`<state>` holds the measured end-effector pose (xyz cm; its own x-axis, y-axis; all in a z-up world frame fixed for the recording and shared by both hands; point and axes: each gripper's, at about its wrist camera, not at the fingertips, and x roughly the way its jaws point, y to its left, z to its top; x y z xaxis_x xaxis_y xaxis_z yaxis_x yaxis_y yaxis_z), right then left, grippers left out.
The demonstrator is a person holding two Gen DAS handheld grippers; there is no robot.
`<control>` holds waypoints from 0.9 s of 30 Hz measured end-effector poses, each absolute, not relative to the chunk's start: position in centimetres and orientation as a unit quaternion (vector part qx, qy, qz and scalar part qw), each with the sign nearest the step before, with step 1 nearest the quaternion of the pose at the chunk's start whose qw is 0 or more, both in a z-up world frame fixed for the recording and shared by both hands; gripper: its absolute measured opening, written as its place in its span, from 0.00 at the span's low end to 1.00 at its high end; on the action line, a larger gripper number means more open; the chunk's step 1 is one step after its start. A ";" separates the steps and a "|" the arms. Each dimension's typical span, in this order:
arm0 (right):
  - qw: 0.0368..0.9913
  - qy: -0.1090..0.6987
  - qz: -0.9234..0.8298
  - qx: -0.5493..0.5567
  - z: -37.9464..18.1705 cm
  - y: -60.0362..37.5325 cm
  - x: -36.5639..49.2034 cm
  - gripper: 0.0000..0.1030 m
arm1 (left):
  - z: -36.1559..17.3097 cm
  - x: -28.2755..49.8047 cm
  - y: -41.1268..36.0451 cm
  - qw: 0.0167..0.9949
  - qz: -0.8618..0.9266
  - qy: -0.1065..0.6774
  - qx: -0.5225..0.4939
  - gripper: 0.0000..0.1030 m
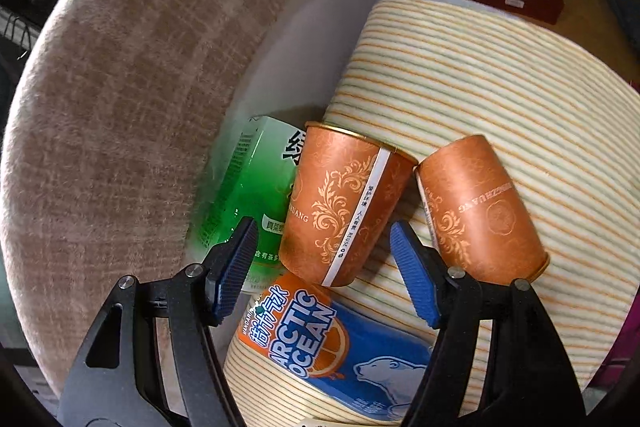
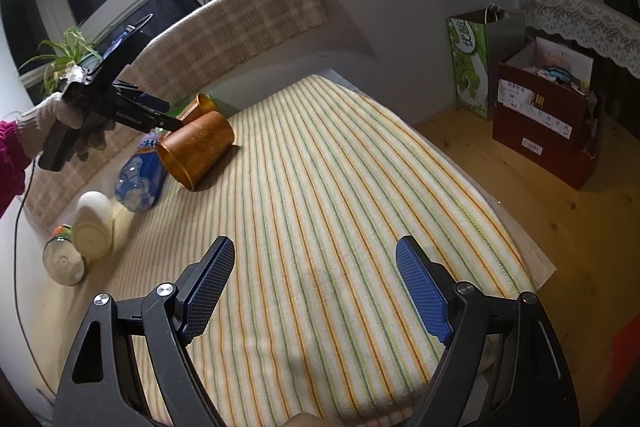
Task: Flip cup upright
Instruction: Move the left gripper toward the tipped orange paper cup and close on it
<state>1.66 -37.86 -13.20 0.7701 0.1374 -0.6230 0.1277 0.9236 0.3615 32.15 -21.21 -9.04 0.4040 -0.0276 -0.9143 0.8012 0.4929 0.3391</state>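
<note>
Two orange paper cups with a floral print are on the striped cloth. One cup (image 1: 340, 207) stands between and just beyond the blue pads of my open left gripper (image 1: 322, 259), not touched by them. The other cup (image 1: 480, 215) lies on its side to the right, also seen lying with its mouth toward the camera in the right wrist view (image 2: 196, 151). The standing cup (image 2: 202, 107) shows partly behind it there. My right gripper (image 2: 316, 287) is open and empty over the cloth, far from the cups.
A blue Arctic Ocean bottle (image 1: 344, 351) lies near the cups, with a green bottle (image 1: 244, 195) beside it. A white bottle (image 2: 94, 223) and a jar (image 2: 64, 261) stand at the table's left. A plaid sofa back (image 2: 224, 27), a green bag (image 2: 470, 63) and a red box (image 2: 548, 123) stand around.
</note>
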 end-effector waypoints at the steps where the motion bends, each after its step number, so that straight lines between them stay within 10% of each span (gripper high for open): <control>1: 0.920 0.340 0.003 0.196 -13.3 -37.8 1.8 0.80 | -9.2 32.3 -21.2 0.725 -0.287 0.468 0.416 0.69; 27: 0.911 0.358 0.004 0.206 -14.3 -37.1 3.5 0.80 | -11.2 32.8 -23.2 0.709 -0.323 0.480 0.405 0.60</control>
<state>3.45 -37.12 -14.31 0.7432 0.1547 -0.6509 0.1410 0.9148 0.3785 32.79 -23.16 -11.15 0.3316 -0.0692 -0.9409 0.8455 0.4643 0.2638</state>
